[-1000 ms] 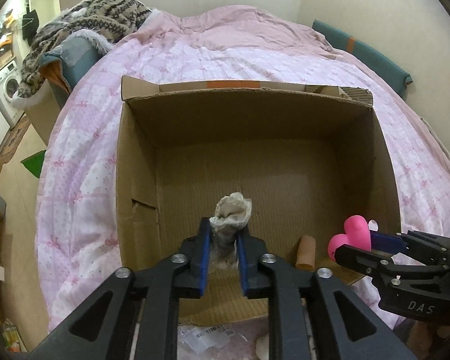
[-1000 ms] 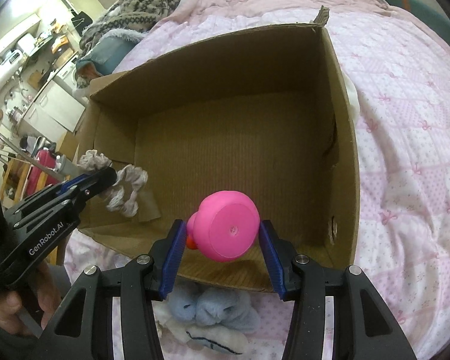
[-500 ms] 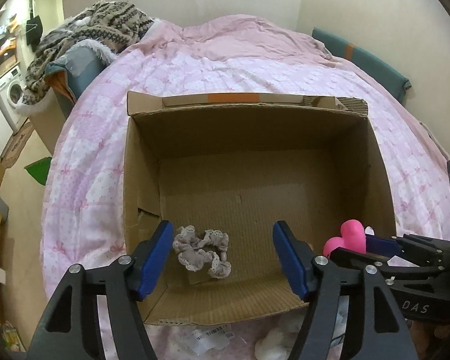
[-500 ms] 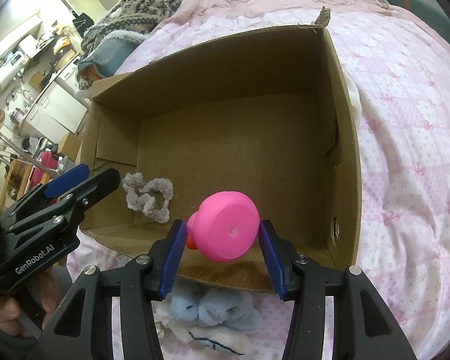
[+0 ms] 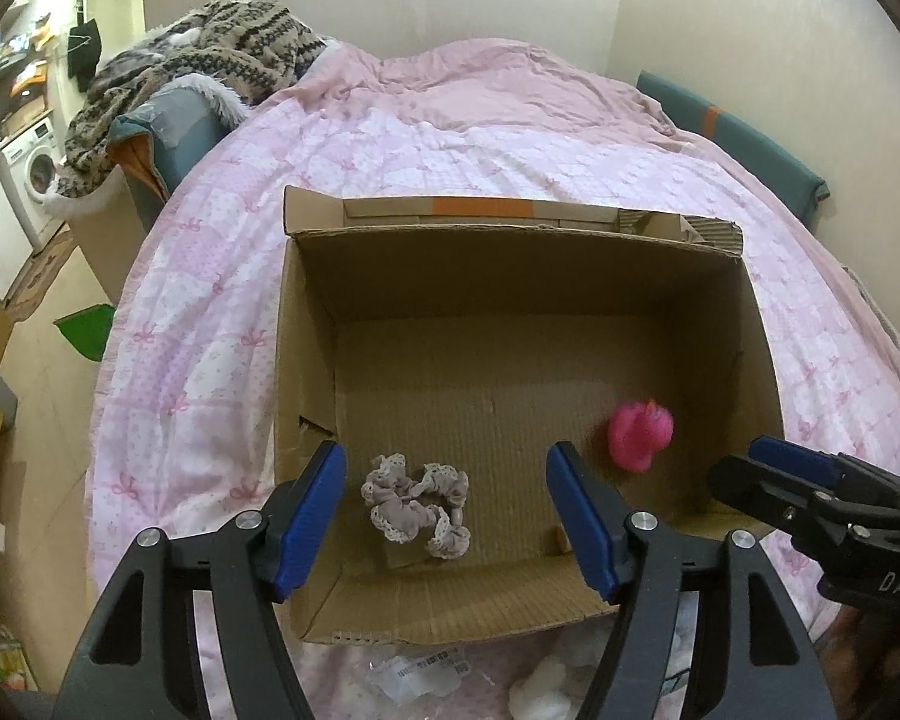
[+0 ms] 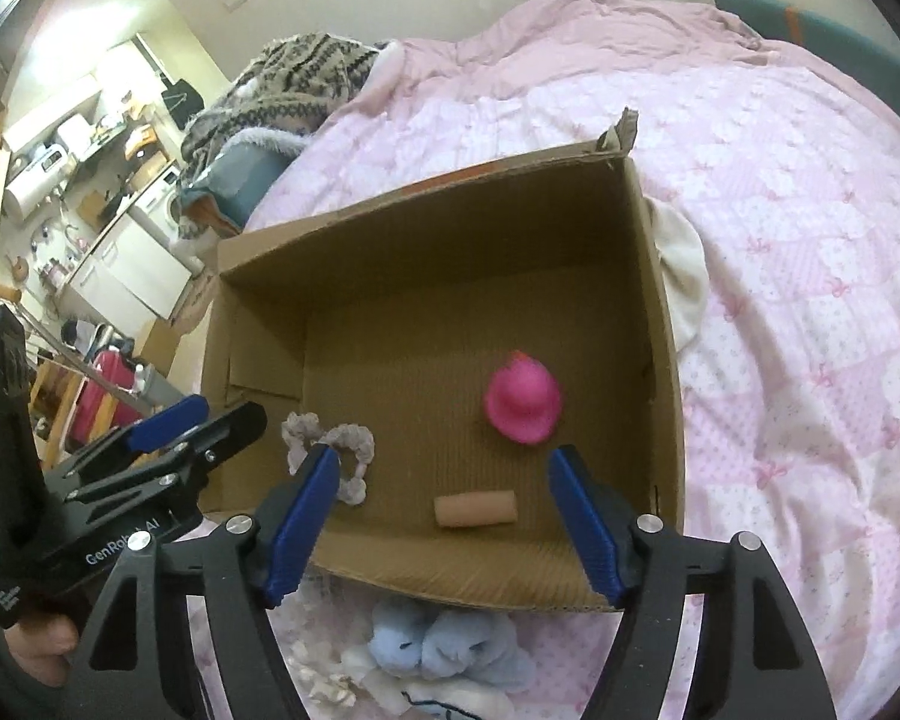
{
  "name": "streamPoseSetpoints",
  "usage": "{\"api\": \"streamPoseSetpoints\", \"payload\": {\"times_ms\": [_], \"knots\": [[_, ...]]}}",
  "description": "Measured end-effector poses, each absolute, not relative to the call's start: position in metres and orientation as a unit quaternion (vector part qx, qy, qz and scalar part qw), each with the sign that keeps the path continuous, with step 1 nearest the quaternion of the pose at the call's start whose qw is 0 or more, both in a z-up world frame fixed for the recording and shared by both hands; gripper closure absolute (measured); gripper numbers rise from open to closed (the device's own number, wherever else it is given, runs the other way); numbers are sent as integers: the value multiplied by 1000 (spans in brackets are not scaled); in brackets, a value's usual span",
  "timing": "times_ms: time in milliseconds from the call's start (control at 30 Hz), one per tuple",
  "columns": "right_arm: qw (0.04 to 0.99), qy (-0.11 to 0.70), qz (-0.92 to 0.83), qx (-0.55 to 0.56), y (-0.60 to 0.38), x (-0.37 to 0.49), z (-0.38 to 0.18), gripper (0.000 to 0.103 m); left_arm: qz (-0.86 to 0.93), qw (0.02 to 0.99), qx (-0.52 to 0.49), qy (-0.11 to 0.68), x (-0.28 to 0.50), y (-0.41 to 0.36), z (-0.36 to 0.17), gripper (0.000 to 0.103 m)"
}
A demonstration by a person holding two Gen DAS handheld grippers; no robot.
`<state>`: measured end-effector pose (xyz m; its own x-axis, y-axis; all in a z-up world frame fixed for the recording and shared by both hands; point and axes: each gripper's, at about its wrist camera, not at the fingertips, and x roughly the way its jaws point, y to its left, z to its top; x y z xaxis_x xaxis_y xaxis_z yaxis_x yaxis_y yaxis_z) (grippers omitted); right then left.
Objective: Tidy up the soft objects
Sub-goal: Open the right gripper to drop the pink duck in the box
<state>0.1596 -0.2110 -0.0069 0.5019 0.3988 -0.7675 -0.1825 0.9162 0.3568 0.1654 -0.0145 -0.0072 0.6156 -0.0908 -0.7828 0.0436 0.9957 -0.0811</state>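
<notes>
Three things lie on the floor of the open cardboard box (image 5: 306, 324) on the pink bed: one grey lace-edged scrunchie (image 5: 415, 504) near the front left corner, one pink rubber duck (image 6: 523, 399) toward the right wall, one small tan roll (image 6: 475, 509) by the front wall. Most of the box floor behind them is bare. The left gripper (image 5: 447, 510) stands spread and empty above the scrunchie, and the right gripper (image 6: 444, 519), jaws just opened, hangs empty with the duck lying loose beyond it; blue plush toys (image 6: 444, 648) sit outside the front wall.

Pink toy (image 6: 523, 402) and scrunchie (image 5: 415, 504) now released onto box floor (image 5: 510, 396).
</notes>
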Motion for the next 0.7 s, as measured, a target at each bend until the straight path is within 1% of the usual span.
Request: {"api": "streamPoseSetpoints", "payload": {"times_ms": [700], "knots": [[864,463,151,125,-224,126,8,26,-15,907,-26,421,116,2,17,36]]}}
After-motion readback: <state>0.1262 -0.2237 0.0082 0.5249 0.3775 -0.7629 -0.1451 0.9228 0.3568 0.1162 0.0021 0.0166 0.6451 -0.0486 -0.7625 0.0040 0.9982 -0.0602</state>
